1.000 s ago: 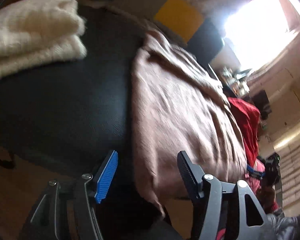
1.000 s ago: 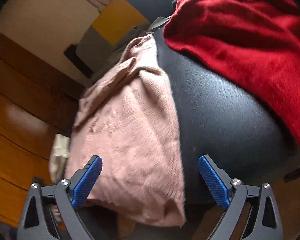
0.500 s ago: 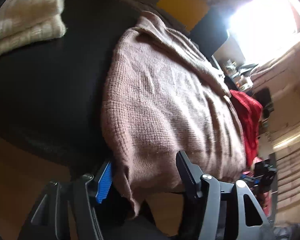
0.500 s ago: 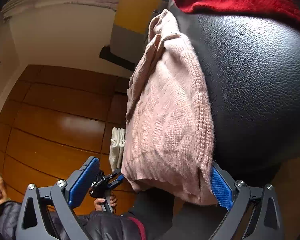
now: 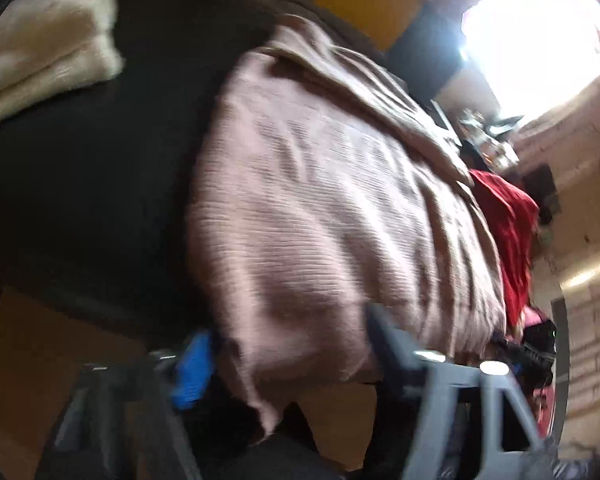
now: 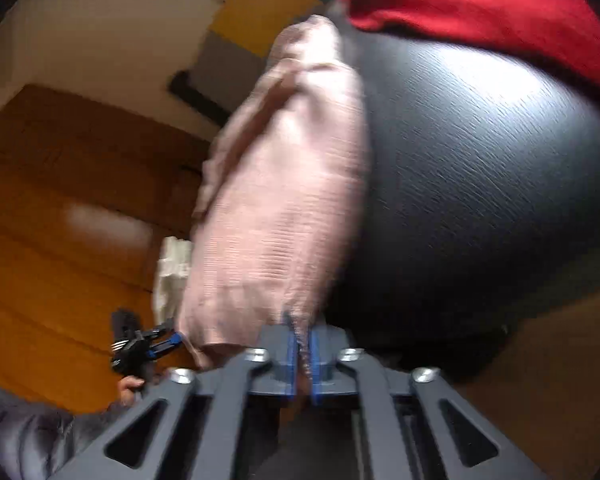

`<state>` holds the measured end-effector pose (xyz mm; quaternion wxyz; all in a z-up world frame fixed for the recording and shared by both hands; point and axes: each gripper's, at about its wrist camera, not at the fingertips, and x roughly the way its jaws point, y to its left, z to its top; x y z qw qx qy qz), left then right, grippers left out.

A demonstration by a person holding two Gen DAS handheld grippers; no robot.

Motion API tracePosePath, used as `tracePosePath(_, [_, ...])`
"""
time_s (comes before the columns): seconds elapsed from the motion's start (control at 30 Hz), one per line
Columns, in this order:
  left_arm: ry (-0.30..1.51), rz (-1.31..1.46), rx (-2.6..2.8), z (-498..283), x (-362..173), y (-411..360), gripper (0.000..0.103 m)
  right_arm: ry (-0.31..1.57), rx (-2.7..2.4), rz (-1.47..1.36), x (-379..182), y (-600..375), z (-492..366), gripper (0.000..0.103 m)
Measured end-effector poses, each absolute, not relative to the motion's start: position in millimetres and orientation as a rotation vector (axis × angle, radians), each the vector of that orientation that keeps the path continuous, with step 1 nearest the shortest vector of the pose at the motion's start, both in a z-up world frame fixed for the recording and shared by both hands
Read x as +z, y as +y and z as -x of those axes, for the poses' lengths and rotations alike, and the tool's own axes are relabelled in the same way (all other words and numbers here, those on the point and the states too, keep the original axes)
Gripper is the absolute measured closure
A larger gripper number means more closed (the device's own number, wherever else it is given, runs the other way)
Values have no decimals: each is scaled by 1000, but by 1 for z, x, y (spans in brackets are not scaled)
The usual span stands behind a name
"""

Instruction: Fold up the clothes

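Pinching now: our right gripper [image 6: 302, 354] just snapped shut on the pink sweater [image 6: 284, 208] hem.
Left gripper [image 5: 284, 364]: spread wide around the sweater's other corner; we squeeze next.

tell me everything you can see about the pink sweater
The pink sweater is a dusty-pink ribbed knit, soft and loosely creased, lying on a black leather-look seat with its near hem drooping over the seat's front edge. A fold or sleeve runs along its far side. The right hand-held gripper is shut on one near corner. The left hand-held gripper has its fingers either side of the other hem corner, not yet closed. A red garment lies nearby.
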<state>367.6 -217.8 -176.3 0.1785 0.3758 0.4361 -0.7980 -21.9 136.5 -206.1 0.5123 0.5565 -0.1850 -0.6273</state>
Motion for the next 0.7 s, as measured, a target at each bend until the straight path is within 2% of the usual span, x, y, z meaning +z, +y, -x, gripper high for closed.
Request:
tracePosePath(0.03, [1257,-1046,-2239,-373,-178,-221,72,-471,-1490,-1348,-210,136,22,97])
tracePosePath(0.07, [1281,-1029,-2222,-378,-180,-224,87,-504,-1461,-1359,-214,134,23,97])
tracePosePath(0.17, [1332,-994,-2184,-391,-184,-232,89,-549,-1397,-1408,-222,127,25,96])
tracePosePath(0.23, [1329,-1001,-2186,-393,-184,-233,89,-499,-1401,-1414,-218,123,25,96])
tracePosePath(0.27, [1293,-1030,-2194,-391,-182,-233,89,-478,-1407,-1420,-216,121,24,96])
tracePosePath(0.33, [1191,-1107,-2219,-382,-175,-229,80,-441,-1417,-1433,-213,118,24,96])
tracePosePath(0.4, [1054,-1192,-2251,-371,-168,-223,67,-409,-1431,-1437,-210,116,22,96])
tracePosePath(0.5, [879,-1254,-2285,-361,-161,-208,54,-410,-1446,-1430,-208,114,20,96])
tracePosePath(0.53, [841,-1261,-2294,-359,-161,-205,51,-432,-1439,-1432,-210,115,19,95])
tracePosePath(0.6, [795,-1258,-2314,-358,-161,-199,40,-466,-1424,-1431,-214,115,19,93])
tracePosePath(0.67, [772,-1246,-2322,-358,-161,-197,41,-464,-1422,-1424,-214,115,19,93])
tracePosePath(0.7, [785,-1226,-2306,-362,-161,-201,57,-458,-1419,-1423,-213,114,19,93])
